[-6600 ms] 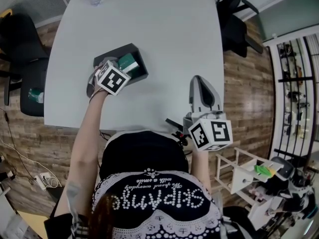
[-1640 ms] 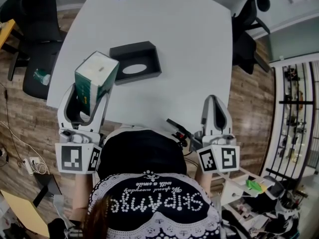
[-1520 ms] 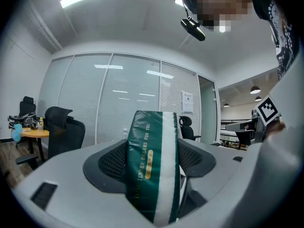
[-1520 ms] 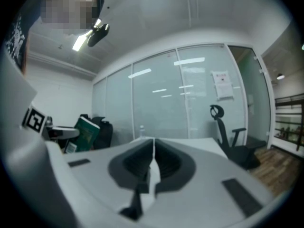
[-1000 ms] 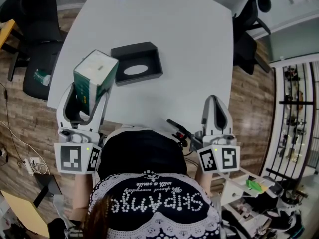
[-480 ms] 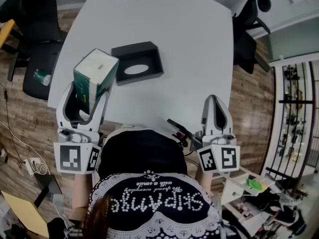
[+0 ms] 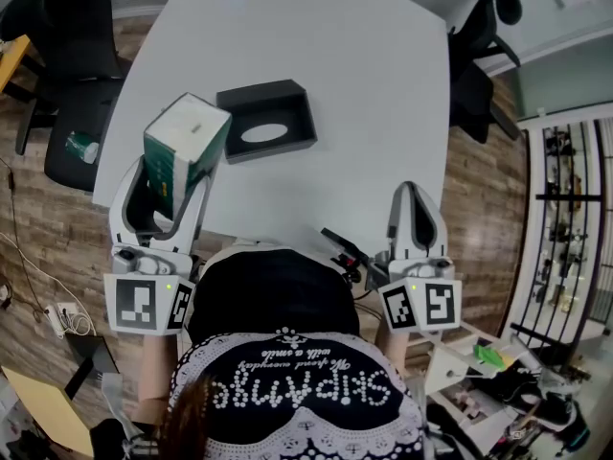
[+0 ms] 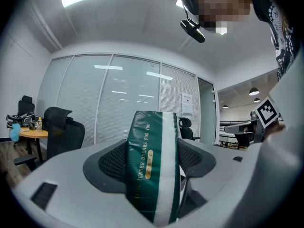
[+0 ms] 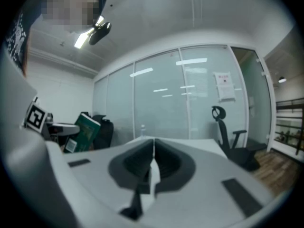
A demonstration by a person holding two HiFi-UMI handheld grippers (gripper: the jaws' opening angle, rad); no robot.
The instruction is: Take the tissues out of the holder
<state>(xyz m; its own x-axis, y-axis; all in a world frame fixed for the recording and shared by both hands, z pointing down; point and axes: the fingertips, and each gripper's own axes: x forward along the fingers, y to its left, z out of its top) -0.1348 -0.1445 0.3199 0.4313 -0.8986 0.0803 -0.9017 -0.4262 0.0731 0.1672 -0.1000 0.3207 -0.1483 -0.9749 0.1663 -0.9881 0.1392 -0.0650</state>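
Left hand-held gripper (image 7: 174, 182) clamps the green tissue pack (image 7: 187, 147) upright, off the tabletop (image 7: 364, 84) and apart from the black holder (image 7: 292, 113). Removal looks done. Right hand-held gripper (image 7: 414, 204) has jaws together, empty, parked near the body, probably not needed.

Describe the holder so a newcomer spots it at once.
Look at the big white table. Toward its near-left corner lies the holder, a shallow rectangular box. It alone is black with an oval slot; the tissue pack nearby is green.
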